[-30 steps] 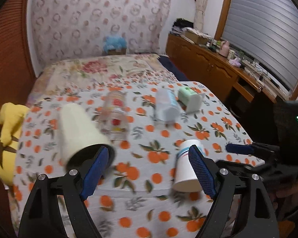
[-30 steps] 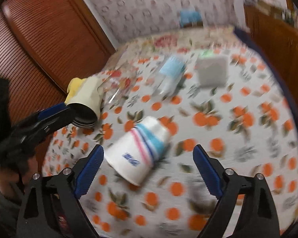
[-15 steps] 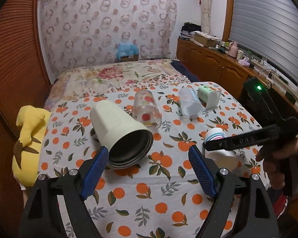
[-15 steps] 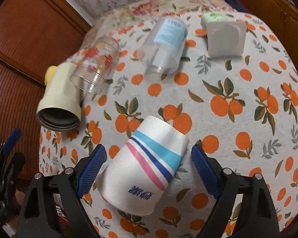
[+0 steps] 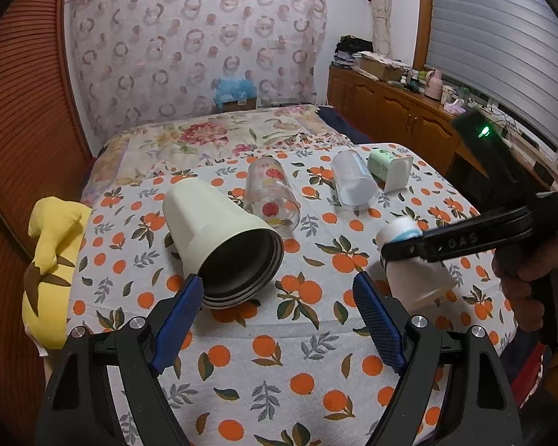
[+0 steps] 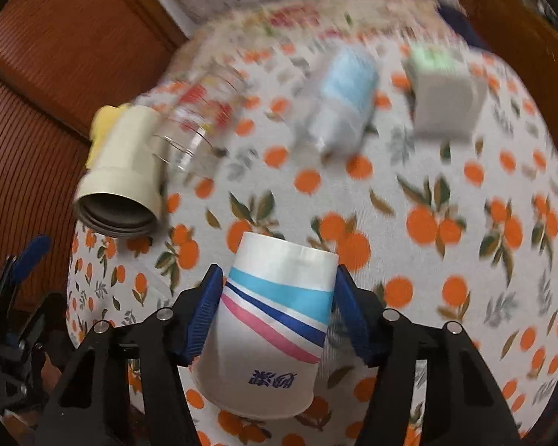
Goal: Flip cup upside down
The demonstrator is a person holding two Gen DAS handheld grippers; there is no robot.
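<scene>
A white paper cup (image 6: pixel 271 319) with blue and pink stripes lies between the fingers of my right gripper (image 6: pixel 277 308), which is shut on it, base pointing away, rim toward the camera. In the left wrist view the same paper cup (image 5: pixel 409 260) shows at right under the right gripper (image 5: pixel 446 241). My left gripper (image 5: pixel 279 316) is open and empty, its fingers just in front of a cream tumbler (image 5: pixel 219 238) lying on its side, mouth toward the camera.
On the orange-print cloth (image 5: pixel 279 371) lie a printed clear glass (image 5: pixel 271 193), a frosted plastic cup (image 5: pixel 353 178) and a green-white box cup (image 5: pixel 390 167). A yellow plush toy (image 5: pixel 52 260) sits at the left edge. A wooden dresser (image 5: pixel 390 119) stands at the right.
My right gripper has closed its fingers on the striped paper cup and begun moving it; the view is blurred. The left gripper has drawn back slightly and stays open.
</scene>
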